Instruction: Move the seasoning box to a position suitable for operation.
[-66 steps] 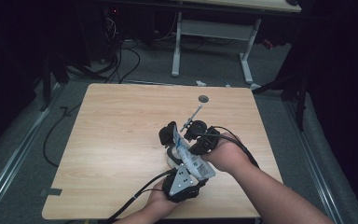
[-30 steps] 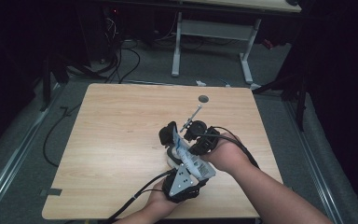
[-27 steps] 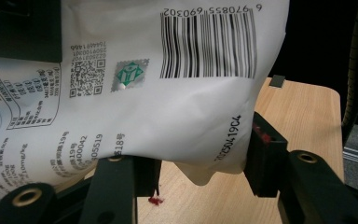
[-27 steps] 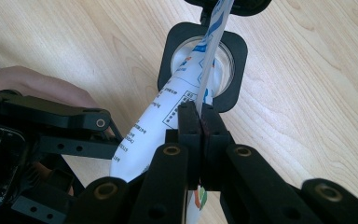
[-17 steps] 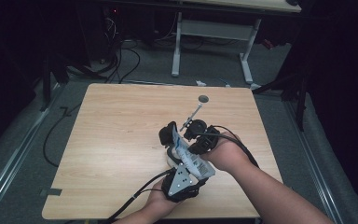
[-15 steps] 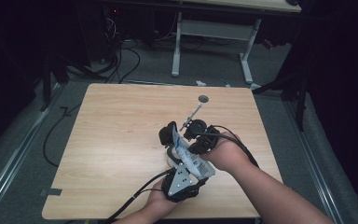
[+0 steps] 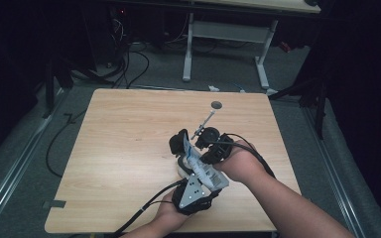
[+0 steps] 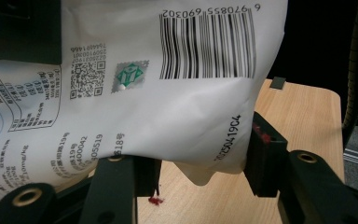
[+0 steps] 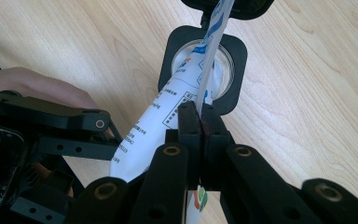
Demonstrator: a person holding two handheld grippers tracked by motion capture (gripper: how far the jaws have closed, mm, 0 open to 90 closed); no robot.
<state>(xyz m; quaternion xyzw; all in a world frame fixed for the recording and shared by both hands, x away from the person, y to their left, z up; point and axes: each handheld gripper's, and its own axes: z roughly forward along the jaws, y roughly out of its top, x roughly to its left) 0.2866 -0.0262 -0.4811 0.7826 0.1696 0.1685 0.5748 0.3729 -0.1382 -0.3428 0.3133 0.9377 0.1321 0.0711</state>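
The white printed pouch (image 7: 198,161) hangs over the front-right part of the bench (image 7: 124,144), its mouth above a black-rimmed cup (image 9: 204,63). The right gripper (image 9: 199,116) has its jaws pressed on the pouch's thin edge; the left gripper (image 8: 200,172) jaws straddle its lower bulge, touching. Bare wood lies wide to the left and beyond.

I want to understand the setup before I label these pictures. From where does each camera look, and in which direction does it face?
High view: above the person's side, facing forward and down on the table; both forearms, left gripper, right gripper.
Left gripper view: on the left gripper, facing the white pouch.
Right gripper view: on the right gripper, facing down; a hand shows.
All share the pouch.
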